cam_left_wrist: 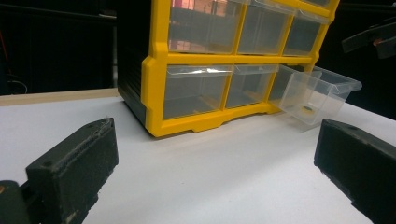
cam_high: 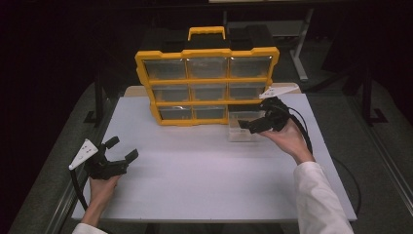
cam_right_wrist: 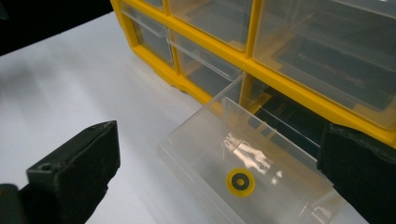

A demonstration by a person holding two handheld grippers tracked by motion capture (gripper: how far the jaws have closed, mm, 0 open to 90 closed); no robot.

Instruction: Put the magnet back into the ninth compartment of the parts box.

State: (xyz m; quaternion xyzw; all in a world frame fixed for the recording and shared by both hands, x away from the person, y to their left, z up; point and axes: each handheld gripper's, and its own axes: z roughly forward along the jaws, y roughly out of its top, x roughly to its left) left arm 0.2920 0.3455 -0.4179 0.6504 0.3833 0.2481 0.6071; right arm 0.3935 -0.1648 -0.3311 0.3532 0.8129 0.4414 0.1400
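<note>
A yellow organizer (cam_high: 207,78) with clear drawers stands upright at the back of the white table (cam_high: 195,180). Its bottom-right drawer (cam_high: 241,130) is pulled out and rests on the table in front of its empty slot. In the right gripper view, a small yellow ring (cam_right_wrist: 240,181) with a dark centre lies on the drawer's (cam_right_wrist: 280,196) floor. My right gripper (cam_high: 253,124) hovers just over that drawer, open, nothing between its jaws. My left gripper (cam_high: 122,148) stands open near the table's front left, far from the organizer (cam_left_wrist: 210,58) and the drawer (cam_left_wrist: 317,95).
The organizer has a yellow carry handle (cam_high: 207,32) on top and its other drawers are pushed in. Bare white tabletop lies between the two grippers. Beyond the table's edges the floor is dark, with table legs (cam_high: 302,53) at the back right.
</note>
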